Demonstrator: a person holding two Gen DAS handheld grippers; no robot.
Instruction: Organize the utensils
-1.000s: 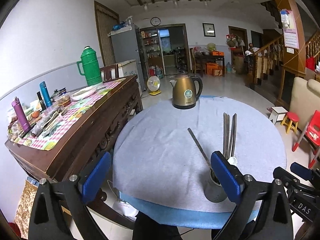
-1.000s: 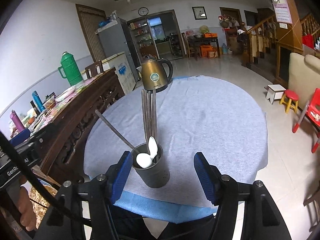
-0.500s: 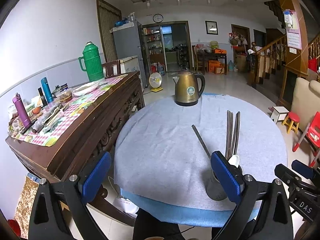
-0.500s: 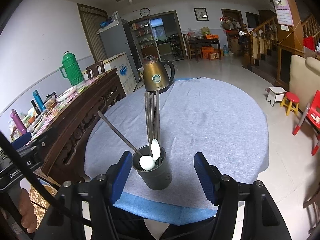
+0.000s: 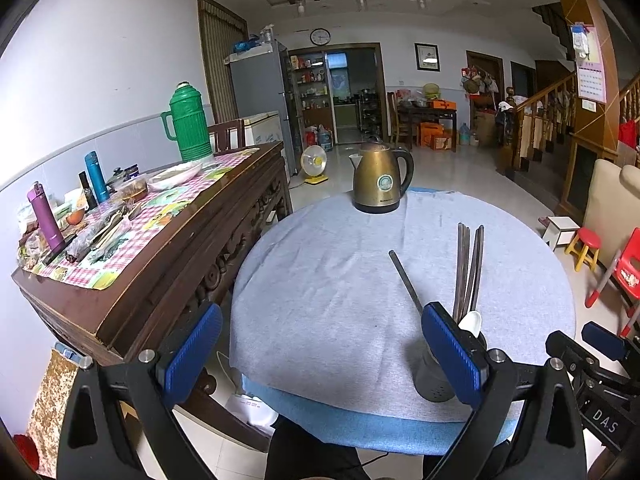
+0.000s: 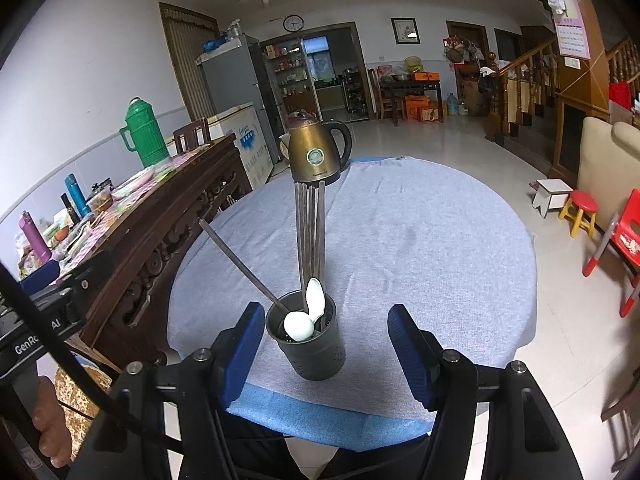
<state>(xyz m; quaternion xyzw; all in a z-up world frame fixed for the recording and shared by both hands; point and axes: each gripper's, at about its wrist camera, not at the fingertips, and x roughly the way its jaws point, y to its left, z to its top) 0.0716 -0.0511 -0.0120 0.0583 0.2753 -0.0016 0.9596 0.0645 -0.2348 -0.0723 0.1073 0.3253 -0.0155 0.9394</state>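
A dark grey utensil holder [image 6: 310,344] stands near the front edge of the round table [image 6: 420,240] with its grey cloth. It holds several metal chopsticks [image 6: 310,236], one more leaning left, and two white spoons [image 6: 304,318]. My right gripper [image 6: 326,354] is open and empty, just in front of the holder, its blue pads on either side of it and apart from it. My left gripper [image 5: 322,354] is open and empty to the left of the holder [image 5: 434,376], whose top is hidden behind the right pad.
A brass-coloured kettle [image 5: 380,180] stands at the table's far edge. A wooden sideboard [image 5: 140,264] with a green thermos [image 5: 188,128], bottles and dishes runs along the left. Small stools [image 6: 578,210] and a red chair stand on the floor at right.
Both grippers have risen and pulled back slightly from the table. The holder and its utensils have not moved. Both grippers stay open.
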